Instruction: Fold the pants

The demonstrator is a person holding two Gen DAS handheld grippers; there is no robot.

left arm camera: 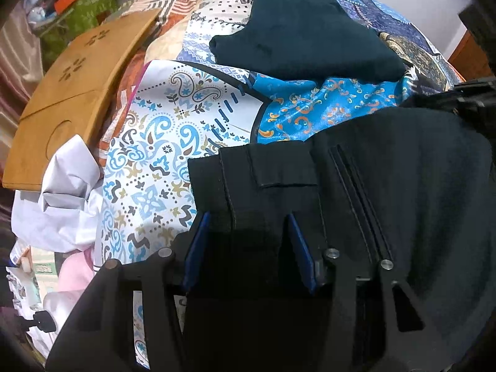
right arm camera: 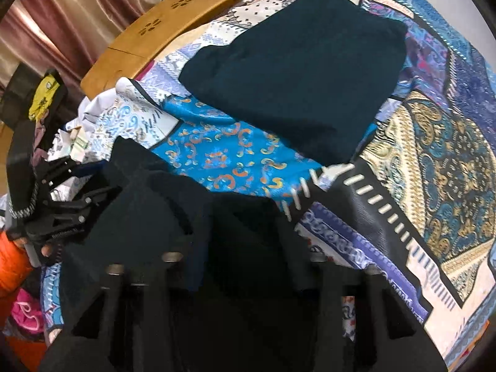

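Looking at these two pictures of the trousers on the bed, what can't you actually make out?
- Right wrist view: the right gripper fingertips merge with the black pants; dark and blurred, so its grip is unreadable.
- Left wrist view: whether the left gripper pads pinch the pants' waistband; its own shadow hides it.
- Both views: the pants' legs, cut off by the bottom edge.
- The folded dark garment: type unclear.

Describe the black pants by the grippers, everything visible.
The black pants look like a matte woven fabric, lying bunched on the patterned bedspread, nearer than the folded dark teal garment. A stitched edge band with a belt loop and a long parallel seam show. The left hand-held gripper has that band between its blue pads. The right hand-held gripper points down into dark cloth; its grip is unclear.
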